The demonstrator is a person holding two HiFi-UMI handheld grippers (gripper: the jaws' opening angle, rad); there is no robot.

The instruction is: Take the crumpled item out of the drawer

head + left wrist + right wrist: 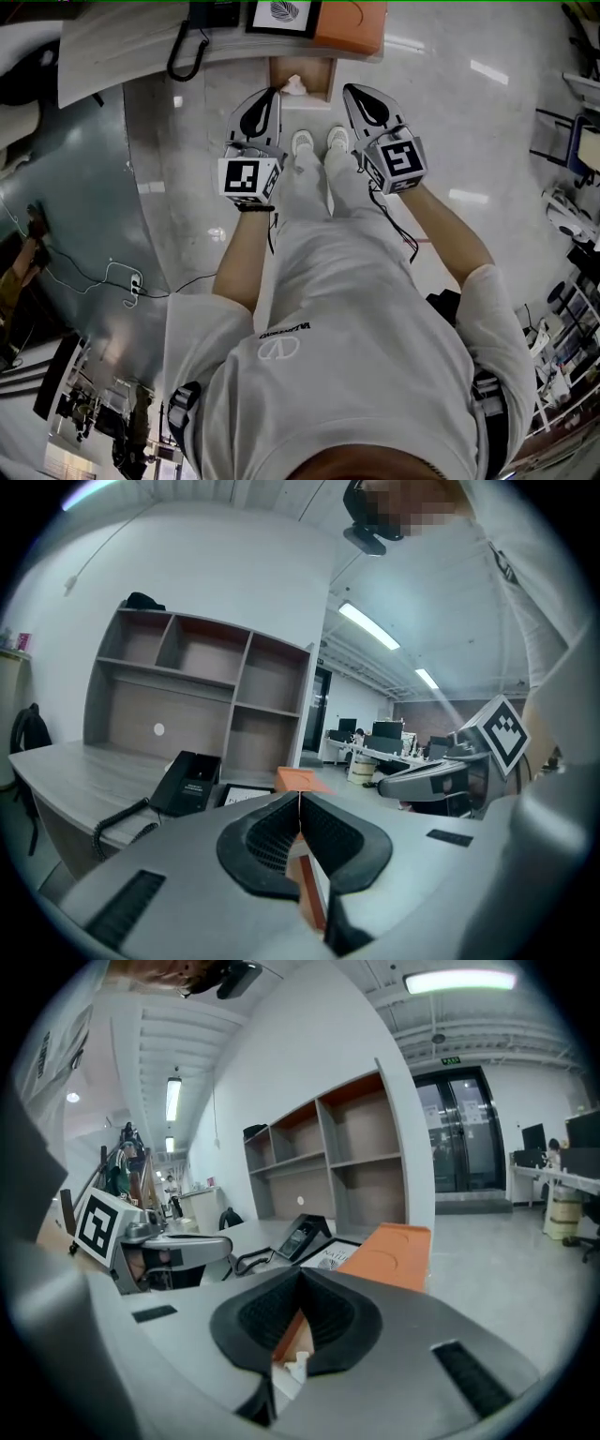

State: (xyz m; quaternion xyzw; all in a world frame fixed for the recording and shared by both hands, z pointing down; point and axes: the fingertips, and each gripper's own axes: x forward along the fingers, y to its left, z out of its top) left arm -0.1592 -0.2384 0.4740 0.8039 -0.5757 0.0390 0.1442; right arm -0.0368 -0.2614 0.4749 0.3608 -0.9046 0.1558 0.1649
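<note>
Inside the open light-wood drawer (328,80), toward its front wall, sitting as a small white crumpled paper wad (294,86), roundish, showing no clear long axis. Flanking that drawer's front corners: grey left gripper (271,95) seemingly hanging nearer the wad, grey right gripper (353,93) further aside, both pinching together on nothing. Needing spreading before dipping in; leaving free room above the drawer, tightening only under the desk edge behind.
</note>
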